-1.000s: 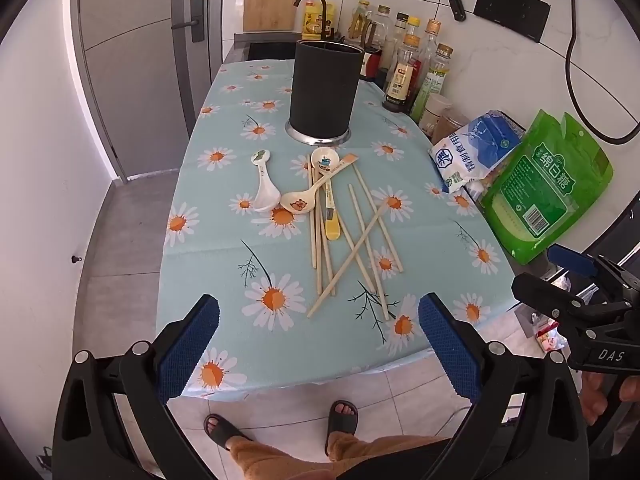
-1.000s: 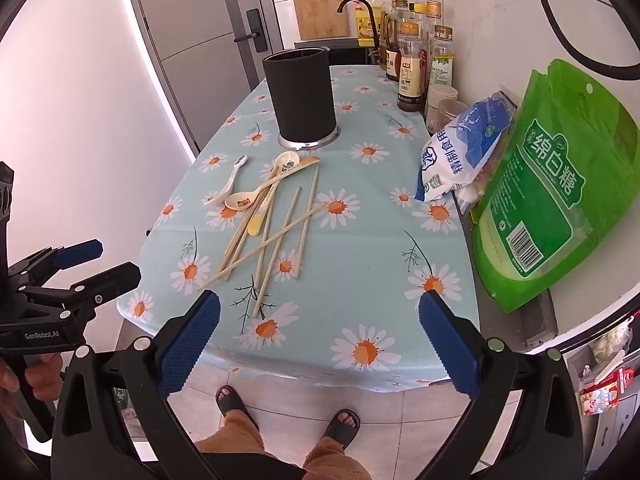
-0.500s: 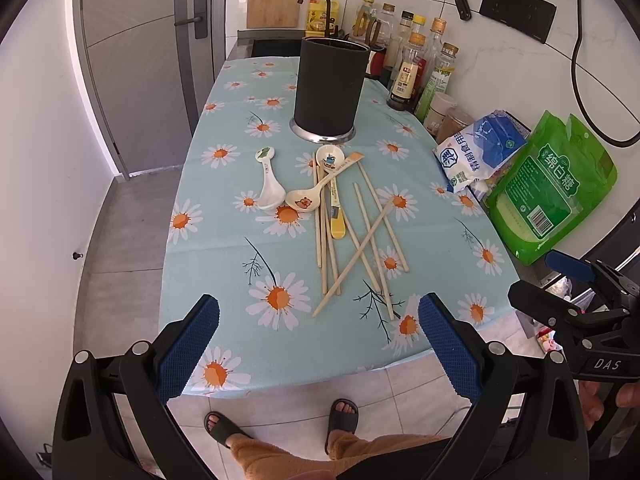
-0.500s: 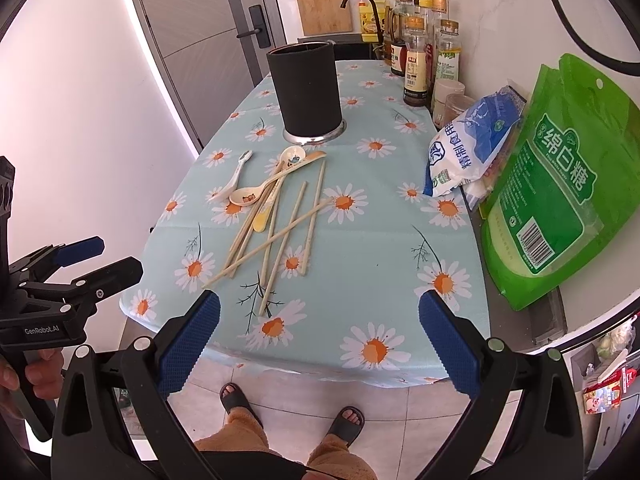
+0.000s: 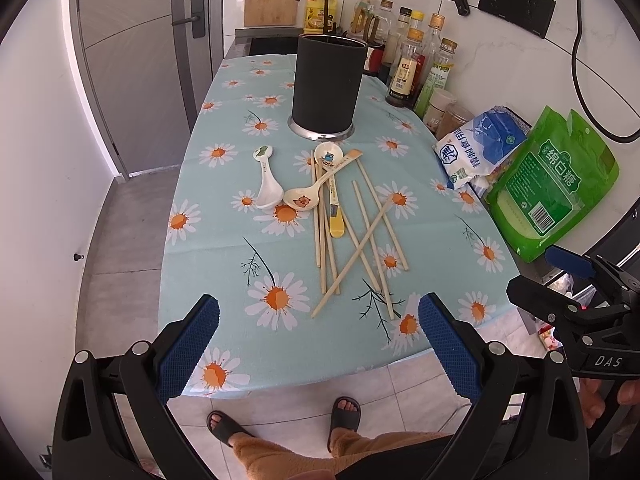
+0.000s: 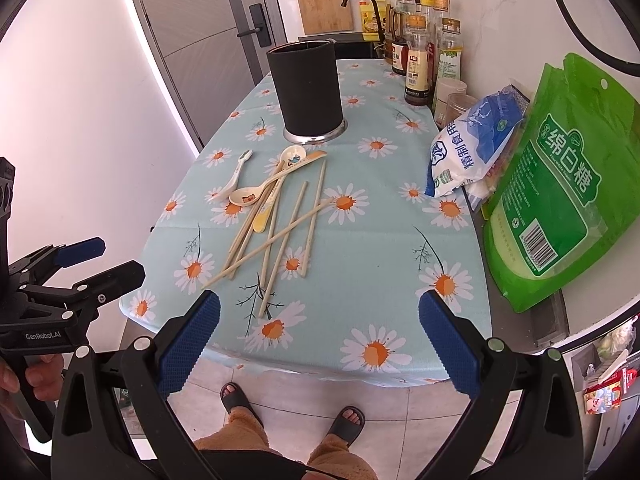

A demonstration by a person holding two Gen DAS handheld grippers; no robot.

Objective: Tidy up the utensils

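**A:** Start with the big picture. The table fills the middle of both views, its near edge just above your fingers. What's on it?

**B:** The holder stands upright at upper centre, open top, nothing visible inside from here. Below it, mid-frame, lies the pile: chopsticks crossed over one another, three spoons at their top end. Bags and bottles sit along the right edge.

**A:** And your grippers?

**B:** Both spread wide and empty. The left gripper hangs over the table's near edge at the bottom of its view; the right gripper likewise. Neither touches anything.

**A:** Then you're at the approach, I'd judge. Pick something lying free first. The white spoon sits left of the pile, its bowl just beside the bear spoon but clear of the sticks. That's your easy start for the left.

**B:** And the sticks?

**A:** Take the top one, the long diagonal that crosses the others. Pull a lower one and you'll likely scatter the rest. Close across its width near the lower end, lift, tip it upright, then lower it into the holder.

**B:** The yellow spoon?

**A:** It's tucked among the sticks, so leave it until they're cleared. Keep your arms from crossing: left takes the left side, right the right.
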